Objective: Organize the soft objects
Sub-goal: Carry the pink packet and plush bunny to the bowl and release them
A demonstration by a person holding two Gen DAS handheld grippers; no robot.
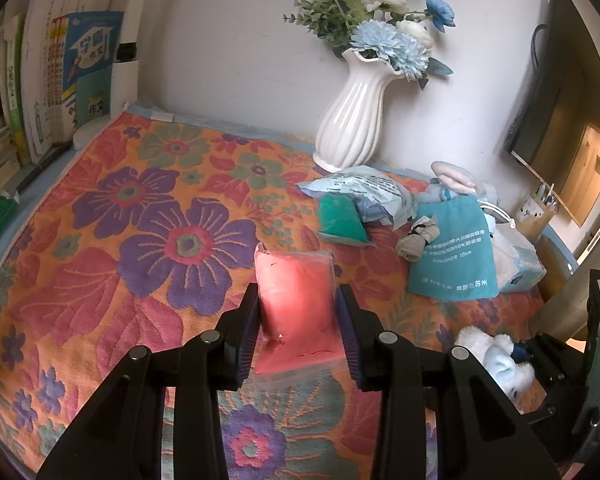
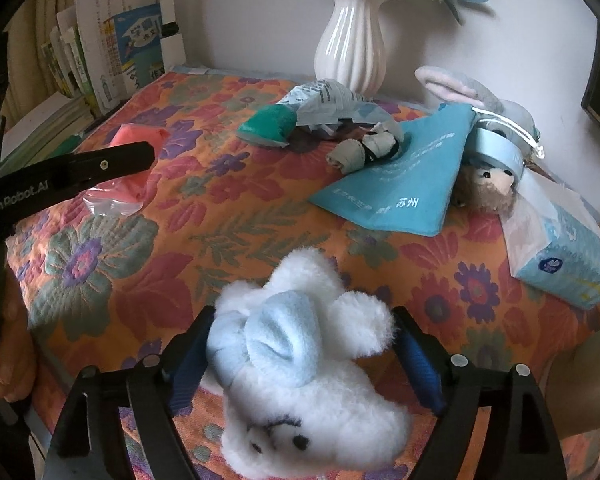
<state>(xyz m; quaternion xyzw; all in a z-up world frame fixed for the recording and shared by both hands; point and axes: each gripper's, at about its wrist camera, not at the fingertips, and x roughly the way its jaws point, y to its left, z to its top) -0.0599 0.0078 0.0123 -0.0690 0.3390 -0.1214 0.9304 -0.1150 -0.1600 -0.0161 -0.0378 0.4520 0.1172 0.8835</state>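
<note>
Sorting under way: left gripper (image 1: 298, 328) clamped on pink clear-wrapped soft packet (image 1: 294, 296); right gripper (image 2: 308, 364) spread wide around white-and-blue plush rabbit (image 2: 304, 356), apparently unpinched; next, placing packet, likely far right.

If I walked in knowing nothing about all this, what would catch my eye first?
Probably the loud floral cloth in orange, red and purple covering the whole table. Next, the fluffy white plush toy with pale blue ears lying at the near edge between the open fingers of the right gripper, and the soft pink packet in clear plastic pinched by the left gripper. At the back stands a ribbed white vase of blue flowers.
</note>
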